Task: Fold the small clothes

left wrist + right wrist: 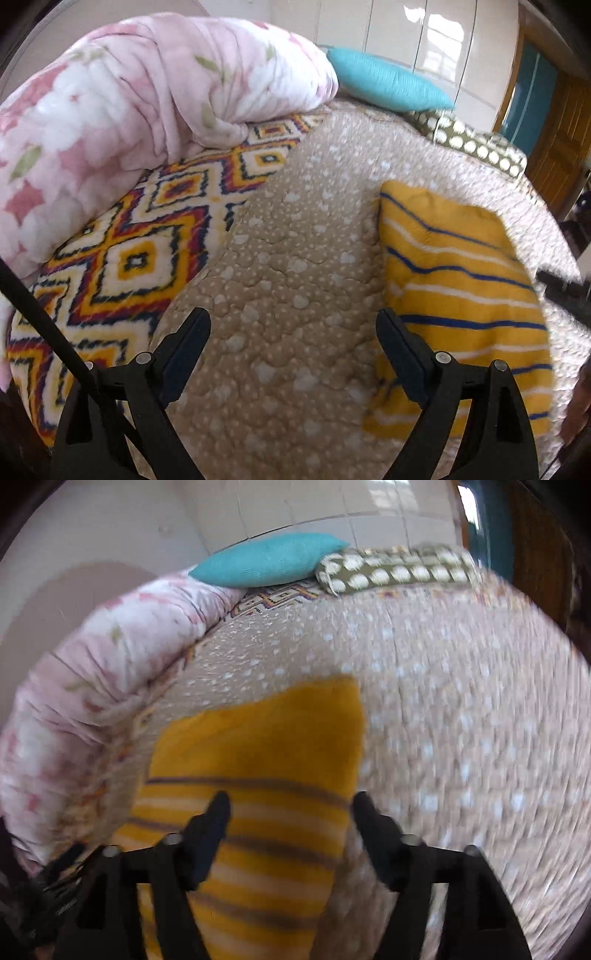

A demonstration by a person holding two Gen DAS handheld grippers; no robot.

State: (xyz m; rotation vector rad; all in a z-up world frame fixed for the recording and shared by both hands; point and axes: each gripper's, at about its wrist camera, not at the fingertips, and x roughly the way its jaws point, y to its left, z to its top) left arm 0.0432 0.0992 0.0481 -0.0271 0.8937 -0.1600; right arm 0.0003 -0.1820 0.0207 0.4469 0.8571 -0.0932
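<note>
Both your tongs, left and right, gape empty; blurred approach risks bunching the garment.

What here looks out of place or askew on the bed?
Nothing looks spilled or damaged. The yellow striped garment lies skewed on the beige quilt, with an uneven far edge. The pink floral blanket is bunched along the side.

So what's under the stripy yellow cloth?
The yellow striped cloth lies flat on the tan dotted quilt, which shows all around it. Whatever is directly beneath the cloth is covered, so I can't see if anything else is hiding there.
</note>
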